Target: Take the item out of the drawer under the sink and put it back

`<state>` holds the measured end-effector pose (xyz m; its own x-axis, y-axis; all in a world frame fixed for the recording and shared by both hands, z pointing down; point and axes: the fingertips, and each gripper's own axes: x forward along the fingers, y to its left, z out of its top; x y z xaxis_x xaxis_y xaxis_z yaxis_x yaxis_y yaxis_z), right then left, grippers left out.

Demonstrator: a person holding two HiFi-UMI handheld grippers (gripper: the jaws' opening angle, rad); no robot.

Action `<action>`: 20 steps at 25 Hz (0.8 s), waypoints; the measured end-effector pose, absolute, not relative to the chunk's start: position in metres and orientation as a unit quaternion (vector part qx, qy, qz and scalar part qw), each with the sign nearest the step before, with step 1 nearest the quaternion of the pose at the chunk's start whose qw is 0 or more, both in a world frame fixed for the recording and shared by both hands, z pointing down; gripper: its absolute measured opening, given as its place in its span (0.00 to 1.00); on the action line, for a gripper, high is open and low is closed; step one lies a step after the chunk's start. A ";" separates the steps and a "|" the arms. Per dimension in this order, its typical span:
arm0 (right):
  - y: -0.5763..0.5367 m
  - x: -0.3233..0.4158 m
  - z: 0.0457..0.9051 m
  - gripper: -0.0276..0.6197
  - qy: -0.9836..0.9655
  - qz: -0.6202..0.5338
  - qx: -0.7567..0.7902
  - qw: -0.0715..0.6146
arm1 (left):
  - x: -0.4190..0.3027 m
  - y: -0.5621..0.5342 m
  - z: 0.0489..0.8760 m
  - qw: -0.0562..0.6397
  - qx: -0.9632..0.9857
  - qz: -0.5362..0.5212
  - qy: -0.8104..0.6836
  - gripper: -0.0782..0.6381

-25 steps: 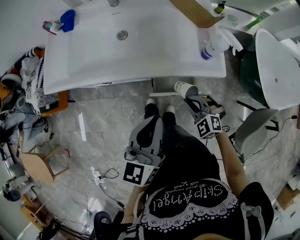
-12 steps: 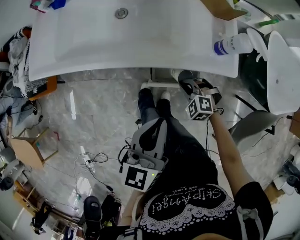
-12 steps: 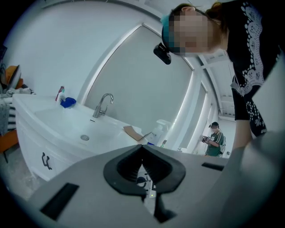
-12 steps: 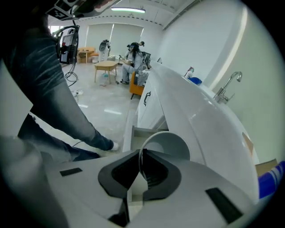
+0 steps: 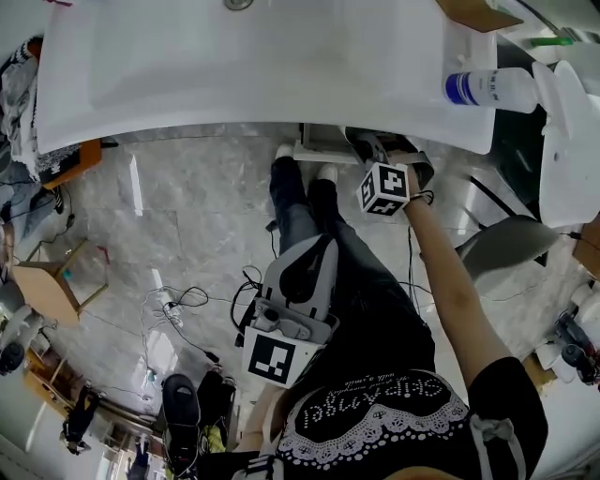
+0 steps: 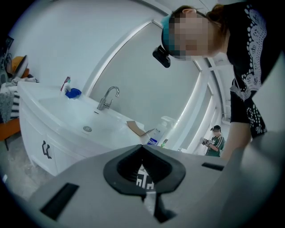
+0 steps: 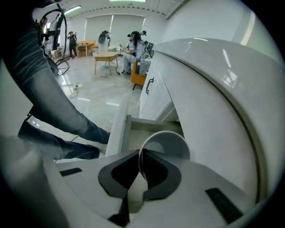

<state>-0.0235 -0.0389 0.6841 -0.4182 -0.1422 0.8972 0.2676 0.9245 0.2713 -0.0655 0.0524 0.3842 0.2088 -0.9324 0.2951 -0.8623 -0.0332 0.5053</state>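
Note:
In the right gripper view my right gripper is shut on the rim of a white cup. It holds the cup tilted above the open drawer under the sink. From the head view the right gripper points down at that drawer, just below the sink's front edge, and the cup is hidden there. My left gripper hangs lower, in front of the person's legs, well away from the drawer. Its jaws meet at the tips with nothing between them.
The white sink overhangs the drawer. A white and blue bottle and a piece of cardboard lie at its right end. Cables trail on the marble floor to the left. White cabinet doors stand beyond the drawer.
My right gripper has gone down with the cup, from open floor in front of the sink to the drawer under its edge. The left gripper has sunk slightly.

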 end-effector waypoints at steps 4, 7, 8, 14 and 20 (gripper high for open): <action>-0.046 -0.030 0.695 0.08 -0.811 -0.189 -0.037 0.552 | -0.070 0.056 0.390 0.314 0.712 -0.058 -0.626 0.11; -0.051 -0.031 0.704 0.08 -0.802 -0.189 -0.041 0.566 | -0.074 0.058 0.393 0.319 0.709 -0.058 -0.627 0.11; -0.053 -0.031 0.708 0.08 -0.799 -0.187 -0.042 0.570 | -0.075 0.058 0.393 0.320 0.707 -0.058 -0.627 0.11; -0.055 -0.032 0.730 0.08 -0.786 -0.146 -0.077 0.595 | -0.086 0.061 0.396 0.325 0.704 -0.064 -0.629 0.11; -0.057 -0.039 0.736 0.08 -0.781 -0.139 -0.084 0.603 | -0.099 0.060 0.399 0.332 0.697 -0.063 -0.632 0.11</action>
